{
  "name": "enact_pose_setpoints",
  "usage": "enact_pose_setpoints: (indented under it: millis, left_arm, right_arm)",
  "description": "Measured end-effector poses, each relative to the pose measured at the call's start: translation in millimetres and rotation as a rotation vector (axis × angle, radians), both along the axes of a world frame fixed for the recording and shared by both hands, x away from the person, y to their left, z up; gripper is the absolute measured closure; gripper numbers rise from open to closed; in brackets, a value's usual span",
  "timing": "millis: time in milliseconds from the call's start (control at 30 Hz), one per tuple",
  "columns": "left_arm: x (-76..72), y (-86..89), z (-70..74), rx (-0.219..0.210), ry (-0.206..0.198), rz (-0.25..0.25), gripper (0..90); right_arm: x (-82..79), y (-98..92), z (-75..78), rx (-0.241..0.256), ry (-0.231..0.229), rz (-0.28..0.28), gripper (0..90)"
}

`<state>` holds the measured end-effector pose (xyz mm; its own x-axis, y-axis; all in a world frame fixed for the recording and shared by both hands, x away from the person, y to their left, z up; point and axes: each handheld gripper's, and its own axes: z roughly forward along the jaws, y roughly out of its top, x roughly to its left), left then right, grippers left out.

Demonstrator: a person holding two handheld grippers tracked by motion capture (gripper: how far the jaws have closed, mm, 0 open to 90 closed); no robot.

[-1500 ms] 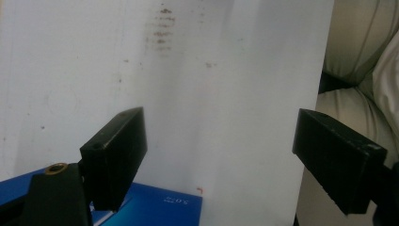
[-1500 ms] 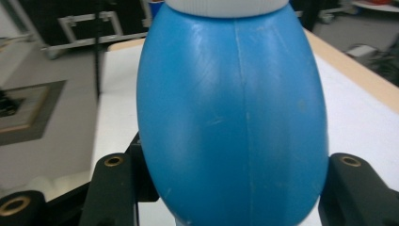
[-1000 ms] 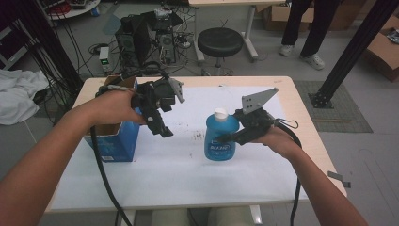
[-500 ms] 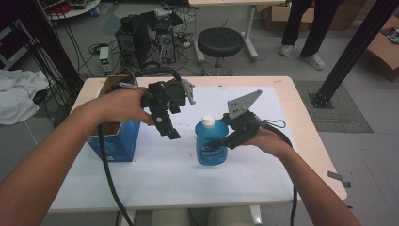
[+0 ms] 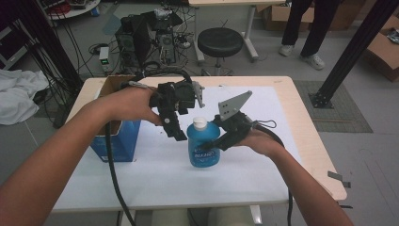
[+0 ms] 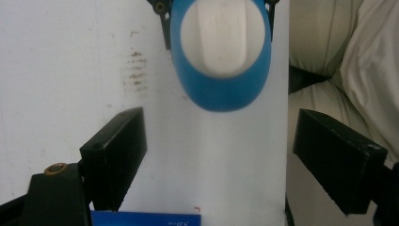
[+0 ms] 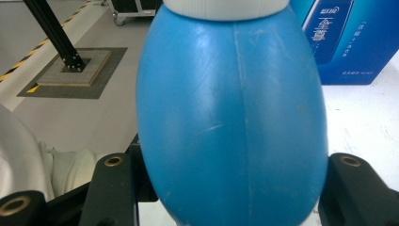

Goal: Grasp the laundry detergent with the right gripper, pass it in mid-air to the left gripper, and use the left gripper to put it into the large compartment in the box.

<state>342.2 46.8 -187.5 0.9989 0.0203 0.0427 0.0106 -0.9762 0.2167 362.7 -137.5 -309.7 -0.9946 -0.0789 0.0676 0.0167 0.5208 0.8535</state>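
two grippers on one blue bottle [image 5: 203, 147], which stands upright on the white sheet mid-table, just right of the blue box [image 5: 116, 141]. right gripper [image 5: 212, 142] clamps the bottle's body from the side. left gripper [image 5: 180, 135] hangs just left of the white cap [image 6: 225, 35] with jaws spread wide, gripping nothing. judgement: next is taking the cap; centre it between the jaws, come down square and close on the cap alone while the right hand holds the body steady. hard to make out: the label text, whether the cap is screw or flip, and the box's contents.
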Motion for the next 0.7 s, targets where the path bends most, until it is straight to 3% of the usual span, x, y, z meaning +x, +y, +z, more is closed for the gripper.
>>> enact_pose_setpoints:
  millis: [467,700]
  left_arm:
    - [1.5,-15.5,3.1,-0.002,-0.004,-0.012,18.6]
    - [2.9,-21.2,-2.2,0.006,0.007,-0.012,18.6]
  right_arm:
    - [0.8,8.3,-4.4,-0.003,-0.006,0.004,43.5]
    - [-0.1,10.5,-3.9,-0.008,-0.015,0.003,43.5]
